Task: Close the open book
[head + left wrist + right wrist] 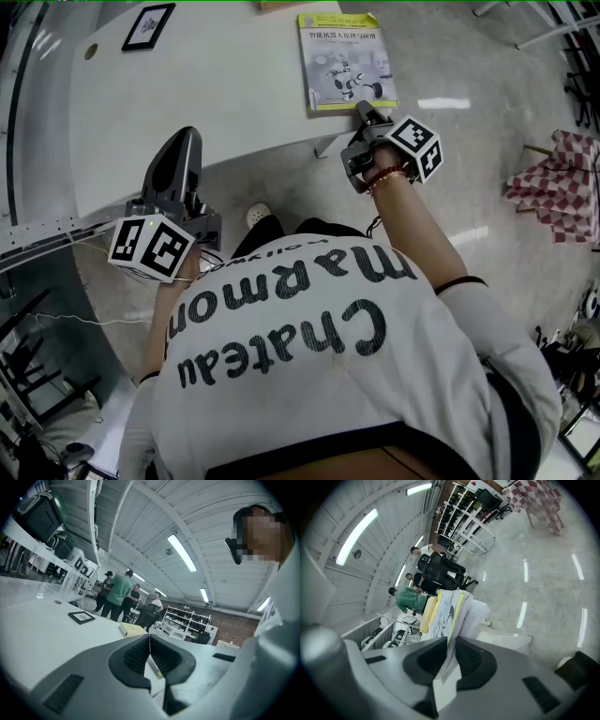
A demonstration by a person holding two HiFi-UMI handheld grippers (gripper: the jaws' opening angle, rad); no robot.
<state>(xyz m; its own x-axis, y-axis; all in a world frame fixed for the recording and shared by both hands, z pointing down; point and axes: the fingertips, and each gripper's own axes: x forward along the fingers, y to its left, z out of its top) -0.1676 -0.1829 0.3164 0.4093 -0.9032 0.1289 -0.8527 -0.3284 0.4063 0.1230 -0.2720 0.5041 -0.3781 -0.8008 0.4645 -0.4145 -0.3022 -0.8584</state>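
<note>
Our shirt nearest; right tool pinches book at near corner, perhaps cover; we judge it light, floppy; left tool pressed together, empty.

The white table carries a book lying cover up at about 3 o'clock from its middle, by the near edge, a black-framed card at 11 o'clock, and a small round disc at 9 o'clock.
</note>
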